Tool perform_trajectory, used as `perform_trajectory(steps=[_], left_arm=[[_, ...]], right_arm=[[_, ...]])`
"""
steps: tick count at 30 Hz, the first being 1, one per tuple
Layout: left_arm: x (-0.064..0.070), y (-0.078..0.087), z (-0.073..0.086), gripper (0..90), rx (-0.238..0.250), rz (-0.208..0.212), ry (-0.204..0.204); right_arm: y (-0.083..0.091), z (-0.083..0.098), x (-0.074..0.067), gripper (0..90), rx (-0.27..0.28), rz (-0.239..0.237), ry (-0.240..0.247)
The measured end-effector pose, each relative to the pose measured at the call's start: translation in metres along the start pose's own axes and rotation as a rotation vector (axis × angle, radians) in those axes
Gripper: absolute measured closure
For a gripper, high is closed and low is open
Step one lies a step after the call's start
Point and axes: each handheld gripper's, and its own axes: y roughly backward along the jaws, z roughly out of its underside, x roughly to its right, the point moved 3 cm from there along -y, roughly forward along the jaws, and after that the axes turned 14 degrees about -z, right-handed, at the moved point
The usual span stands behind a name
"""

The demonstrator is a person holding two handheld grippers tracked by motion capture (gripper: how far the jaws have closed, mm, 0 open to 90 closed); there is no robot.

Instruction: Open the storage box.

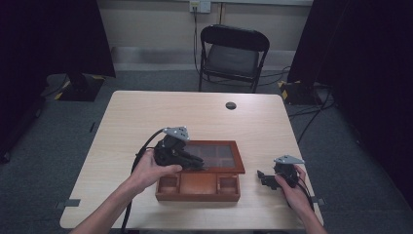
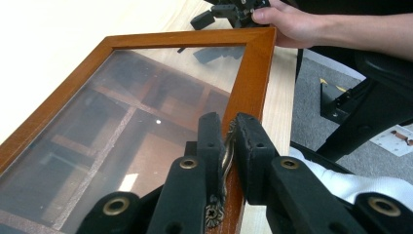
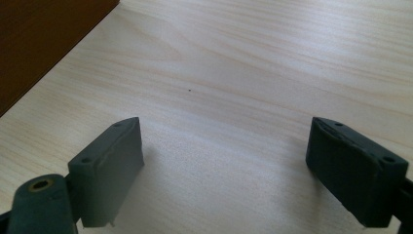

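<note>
Two grippers: I have both at the table, one working, one idle.
Box: a wooden box sits near my edge of the table, its front compartments exposed in the high view.
Lid: the glass-paned lid is raised partway over the rear of the box; dividers show through the pane.
Handle: a small ornate metal pull is fixed to the lid's front rail.
Left gripper: jaws pinched tight on that pull, which I judge is the only purchase for swinging the lid on its hinge.
Left hand: wrapped around the tool body, forearm entering from the lower left, tool angled across the box.
Right gripper: jaws spread wide, nothing between them, low over bare tabletop.
Right hand: parked beside the box, well clear of the lid's swing, in my judgement on standby.
Direction of lid travel: I cannot tell whether opening or closing.
</note>
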Motion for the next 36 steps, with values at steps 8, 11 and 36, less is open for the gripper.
perform_trajectory(steps=[8, 11, 36], left_arm=[[-0.005, 0.004, -0.007, 81.4, 0.025, 0.0, 0.018], [-0.006, 0.005, -0.009, 81.4, 0.025, -0.003, 0.022], [-0.013, 0.012, -0.024, 81.5, 0.032, -0.023, 0.024]], right_arm=[[0.0, 0.0, 0.0, 13.2, 0.0, 0.0, 0.0], [0.0, 0.0, 0.0, 13.3, 0.0, -0.001, 0.0], [0.0, 0.0, 0.0, 13.2, 0.0, -0.001, 0.001]])
